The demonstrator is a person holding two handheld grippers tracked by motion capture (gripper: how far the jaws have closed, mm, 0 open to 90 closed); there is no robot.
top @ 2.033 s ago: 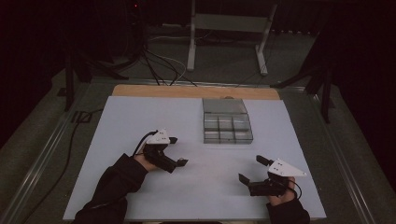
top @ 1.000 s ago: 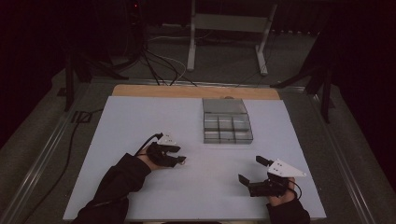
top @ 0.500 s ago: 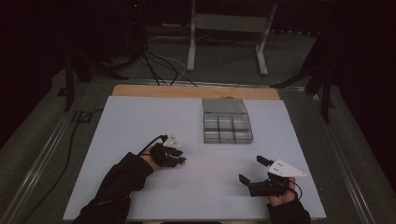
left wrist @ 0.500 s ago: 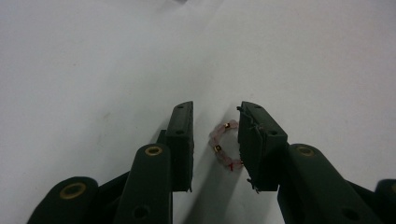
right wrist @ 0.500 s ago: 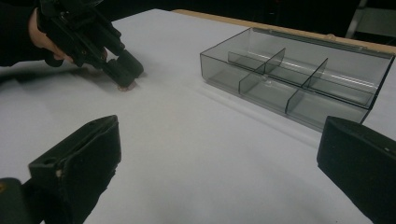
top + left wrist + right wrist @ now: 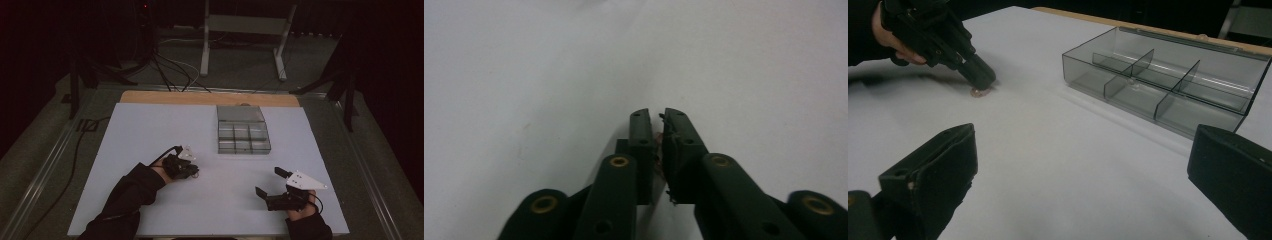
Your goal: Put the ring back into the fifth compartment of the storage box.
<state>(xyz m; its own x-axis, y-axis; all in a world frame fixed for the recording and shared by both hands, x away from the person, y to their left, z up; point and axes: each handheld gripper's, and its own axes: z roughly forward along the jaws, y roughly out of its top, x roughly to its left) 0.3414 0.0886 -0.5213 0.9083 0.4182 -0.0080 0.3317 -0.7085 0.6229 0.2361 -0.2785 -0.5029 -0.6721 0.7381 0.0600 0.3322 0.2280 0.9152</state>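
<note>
Left of frame centre, the left gripper [image 6: 192,171] pinches a small pinkish object [image 6: 979,91], jaws just closed. Lower right, the right gripper [image 6: 272,183] rests with jaws apart.

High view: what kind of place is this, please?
Probably a dim lab or recording studio: a white work table holding a clear compartment box, loose cables on the floor, and a metal stand behind.

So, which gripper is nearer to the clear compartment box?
Left, but only slightly. The left gripper is below and left of the clear compartment box, tips down on the white sheet. The right gripper sits farther below it.
</note>
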